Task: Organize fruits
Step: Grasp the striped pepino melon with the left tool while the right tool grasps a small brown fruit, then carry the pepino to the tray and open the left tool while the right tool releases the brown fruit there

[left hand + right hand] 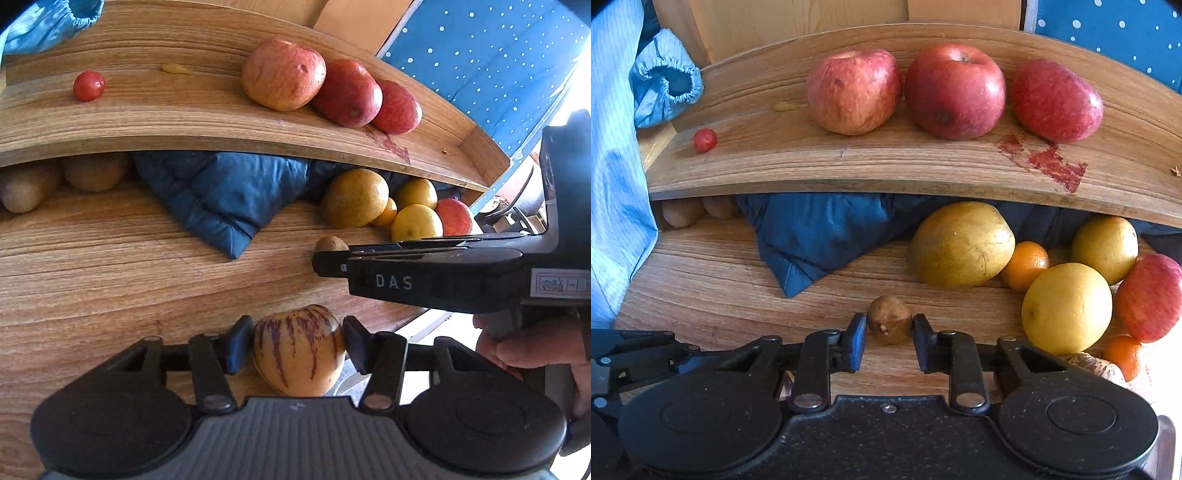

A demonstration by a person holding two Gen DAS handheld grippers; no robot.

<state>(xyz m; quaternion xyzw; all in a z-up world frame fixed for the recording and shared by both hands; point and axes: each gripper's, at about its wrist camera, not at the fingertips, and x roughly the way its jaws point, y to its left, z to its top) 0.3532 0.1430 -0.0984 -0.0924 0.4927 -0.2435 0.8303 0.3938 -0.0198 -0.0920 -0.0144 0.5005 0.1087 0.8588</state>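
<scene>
1. Clamping a yellow, purple-streaked fruit (299,350) between both pads, the left hand-held gripper (295,347) holds it low over the wooden worktop (110,258).
2. Right hand-held gripper (890,328): jaws set narrow around a small brown fruit (889,319) resting on the worktop; whether the pads touch it, cannot tell.
3. Beyond it, a large yellow-green fruit (960,245) lies beside an orange (1025,264), a yellow citrus (1067,308), a second yellow fruit (1106,247) and a red apple (1150,297), all clustered at the right.
4. Blue padded cloth (812,236) lies under the shelf edge; two pale brown fruits (683,212) sit at the far left.
5. Upper shelf (849,173): three red apples (955,90) in a row, a cherry tomato (704,140) well apart to the left, a red stain (1045,160) at the right.
</scene>
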